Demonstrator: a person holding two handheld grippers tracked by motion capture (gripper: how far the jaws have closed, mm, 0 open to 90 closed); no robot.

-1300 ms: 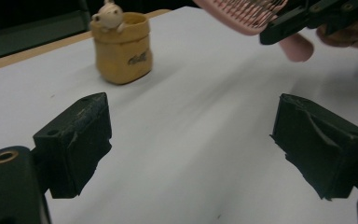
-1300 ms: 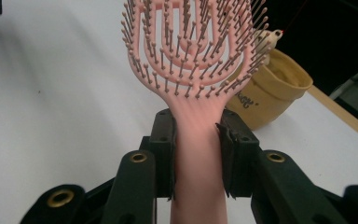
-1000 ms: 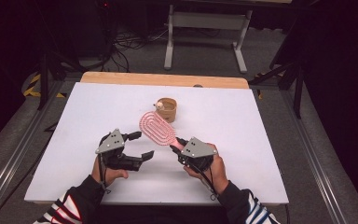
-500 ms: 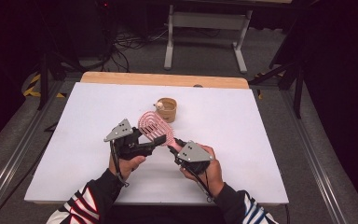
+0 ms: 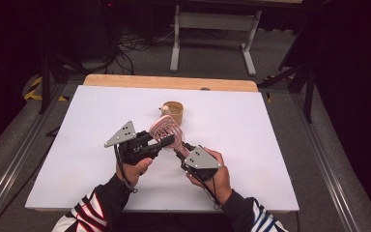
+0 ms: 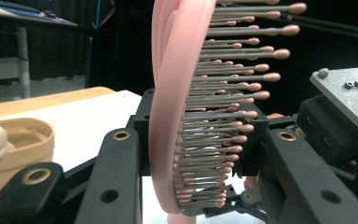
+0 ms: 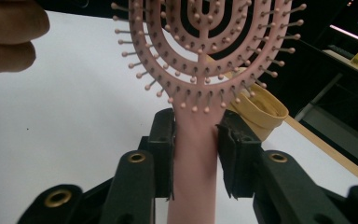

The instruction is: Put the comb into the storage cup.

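The step in hand looks like a hand-over of the pink hairbrush (image 5: 165,129), held above the white bench (image 5: 270,125) between the two grippers. The right gripper (image 7: 195,154) has its fingers clamped on the brush's smooth handle just below the head. The left gripper (image 6: 193,154) stands with its fingers wide on either side of the head, the curved back toward one finger and the bristle tips toward the other, neither clearly touching.

The next move probably calls for the left fingers to close on the head's rim rather than on the bristles, which are thin grey pins with rounded pink tips. The head is an open oval of nested plastic loops. Behind it stands a small tan cup (image 5: 174,110) bearing a small white figure.
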